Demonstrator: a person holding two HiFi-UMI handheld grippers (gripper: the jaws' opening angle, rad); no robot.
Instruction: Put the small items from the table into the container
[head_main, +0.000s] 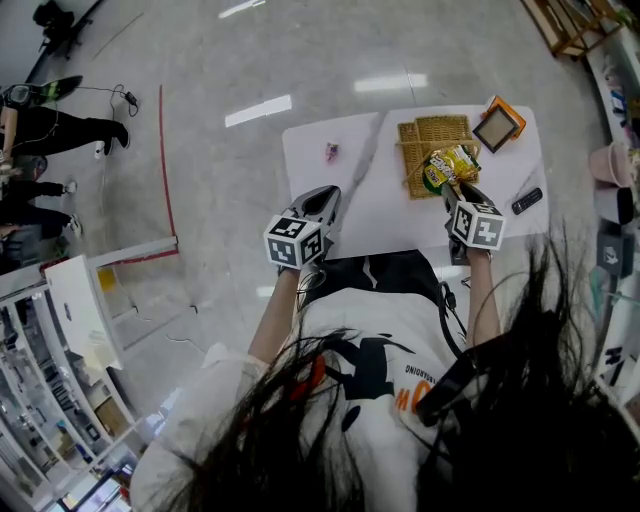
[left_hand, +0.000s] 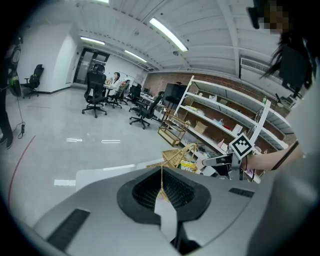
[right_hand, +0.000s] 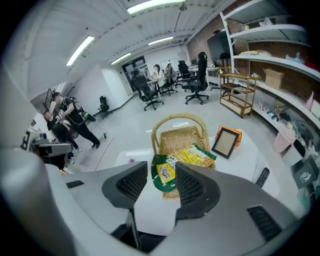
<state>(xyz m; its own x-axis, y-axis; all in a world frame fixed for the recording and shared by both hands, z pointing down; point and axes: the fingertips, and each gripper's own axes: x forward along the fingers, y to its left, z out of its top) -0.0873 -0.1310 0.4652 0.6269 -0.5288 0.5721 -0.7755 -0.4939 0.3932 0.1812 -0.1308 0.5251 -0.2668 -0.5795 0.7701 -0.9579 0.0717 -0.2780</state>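
Note:
A wicker basket (head_main: 432, 142) (right_hand: 180, 136) with a hoop handle stands on the white table (head_main: 380, 210). A yellow and green snack bag (head_main: 450, 165) (right_hand: 186, 159) lies across the basket's near rim. My right gripper (head_main: 462, 196) (right_hand: 156, 182) hangs just above and short of the bag, open, with nothing between its jaws. A small pink item (head_main: 331, 151) (right_hand: 132, 161) sits on the table's far left part. My left gripper (head_main: 318, 208) (left_hand: 161, 192) is over the table's near left edge, its jaws together and empty. It faces the basket (left_hand: 179, 156).
An orange-backed picture frame (head_main: 498, 124) (right_hand: 226, 141) lies right of the basket, and a black remote (head_main: 527, 200) (right_hand: 262, 176) nearer me on the right. Shelving (left_hand: 225, 120) stands beyond the table. A person (head_main: 50, 130) stands far left on the floor.

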